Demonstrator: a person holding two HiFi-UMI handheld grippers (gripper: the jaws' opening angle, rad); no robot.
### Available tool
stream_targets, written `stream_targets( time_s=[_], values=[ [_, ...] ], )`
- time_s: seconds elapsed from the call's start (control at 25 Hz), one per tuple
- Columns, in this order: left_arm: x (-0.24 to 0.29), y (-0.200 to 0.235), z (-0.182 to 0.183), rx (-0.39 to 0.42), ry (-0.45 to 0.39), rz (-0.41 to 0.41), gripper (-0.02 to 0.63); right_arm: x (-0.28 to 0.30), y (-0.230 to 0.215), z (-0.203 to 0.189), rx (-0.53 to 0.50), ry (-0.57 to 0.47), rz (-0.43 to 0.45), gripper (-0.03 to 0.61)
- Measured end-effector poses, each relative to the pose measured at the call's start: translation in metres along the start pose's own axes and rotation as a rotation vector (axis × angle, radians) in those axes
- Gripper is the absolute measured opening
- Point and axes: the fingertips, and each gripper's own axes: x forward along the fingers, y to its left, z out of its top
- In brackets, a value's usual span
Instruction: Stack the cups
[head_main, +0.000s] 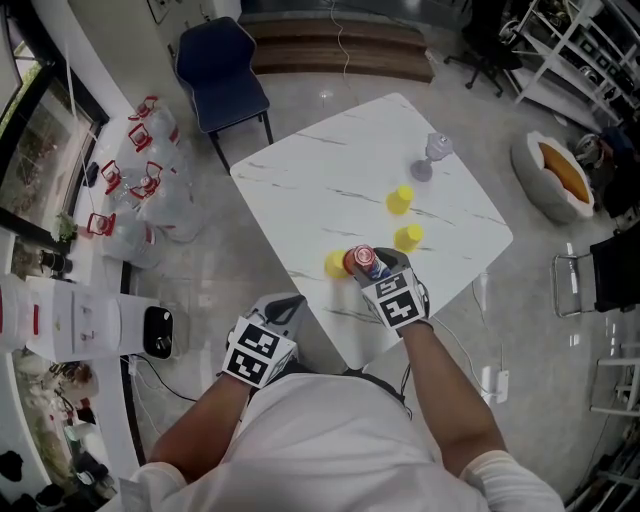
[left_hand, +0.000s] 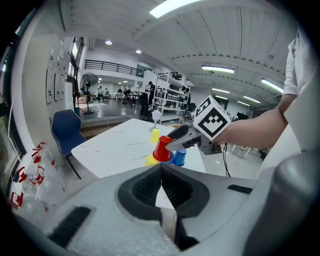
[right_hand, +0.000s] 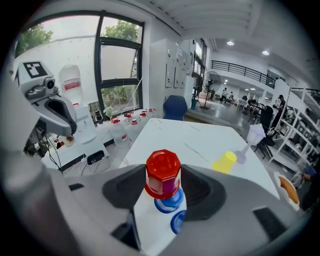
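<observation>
My right gripper (head_main: 362, 262) is shut on an upside-down red cup (right_hand: 162, 170), which sits between its jaws (right_hand: 163, 182) just above the near part of the white marble table (head_main: 330, 170). Directly beneath it stands an upside-down blue cup (right_hand: 170, 199), with a second blue cup (right_hand: 178, 221) closer to me. In the left gripper view the red cup (left_hand: 162, 149) hangs tilted over the blue cup (left_hand: 179, 157). Three yellow cups (head_main: 399, 200) (head_main: 407, 238) (head_main: 335, 264) stand on the table. My left gripper (head_main: 285, 305) hangs off the table's near left edge, jaws (left_hand: 161, 172) together and empty.
A clear stemmed glass (head_main: 432, 155) stands at the table's far side. A blue chair (head_main: 222, 65) is beyond the far left corner. Water jugs with red handles (head_main: 140, 180) crowd the floor on the left. A round cushion (head_main: 553, 175) lies on the right.
</observation>
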Motion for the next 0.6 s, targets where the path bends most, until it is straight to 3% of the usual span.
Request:
stream_targets(
  time_s=[0.24,0.48,0.6],
  values=[
    [0.005,-0.002,0.003,0.005,0.002,-0.01,0.009,-0.007,-0.001,0.002,0.008,-0.024,0.004,0.282],
    [0.012,-0.003,0.006,0.004,0.003,-0.014,0.009,-0.046,-0.028,-0.003,0.065,-0.151,-0.05,0.251],
    [0.016,-0.004,0.009,0.008,0.005,-0.014,0.009,-0.061,-0.056,-0.025,0.105,-0.156,-0.104,0.225]
  ],
)
